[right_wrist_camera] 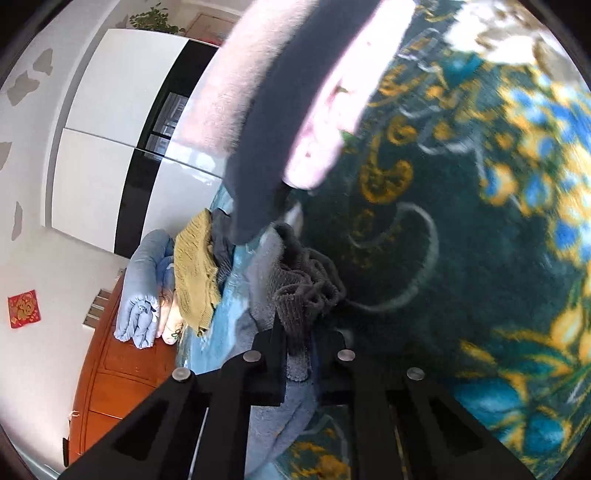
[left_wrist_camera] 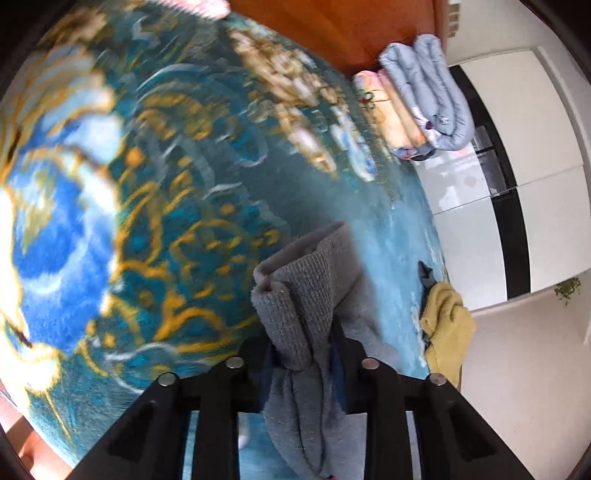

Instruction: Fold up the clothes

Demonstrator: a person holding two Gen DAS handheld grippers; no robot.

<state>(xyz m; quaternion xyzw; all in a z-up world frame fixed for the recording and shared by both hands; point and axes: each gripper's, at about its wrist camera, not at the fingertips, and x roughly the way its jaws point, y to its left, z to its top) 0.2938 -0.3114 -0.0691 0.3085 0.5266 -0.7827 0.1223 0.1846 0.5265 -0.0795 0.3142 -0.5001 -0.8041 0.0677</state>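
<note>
A grey knitted garment (left_wrist_camera: pixel 303 295) is pinched in my left gripper (left_wrist_camera: pixel 303 354), which is shut on its ribbed edge and holds it above the blue and gold patterned blanket (left_wrist_camera: pixel 147 184). My right gripper (right_wrist_camera: pixel 299 339) is shut on another bunched ribbed edge of the same grey garment (right_wrist_camera: pixel 295 295). The garment hangs down between and below both sets of fingers. A mustard yellow knitted garment (left_wrist_camera: pixel 447 325) lies at the blanket's edge and shows in the right wrist view (right_wrist_camera: pixel 195 273) too.
Folded light blue and pink bedding (left_wrist_camera: pixel 424 96) lies by the orange wooden headboard (left_wrist_camera: pixel 332 29). A white and black wardrobe (left_wrist_camera: pixel 517 184) stands beyond the bed. A dark sleeve and pink fabric (right_wrist_camera: pixel 280 110) hang across the top of the right wrist view.
</note>
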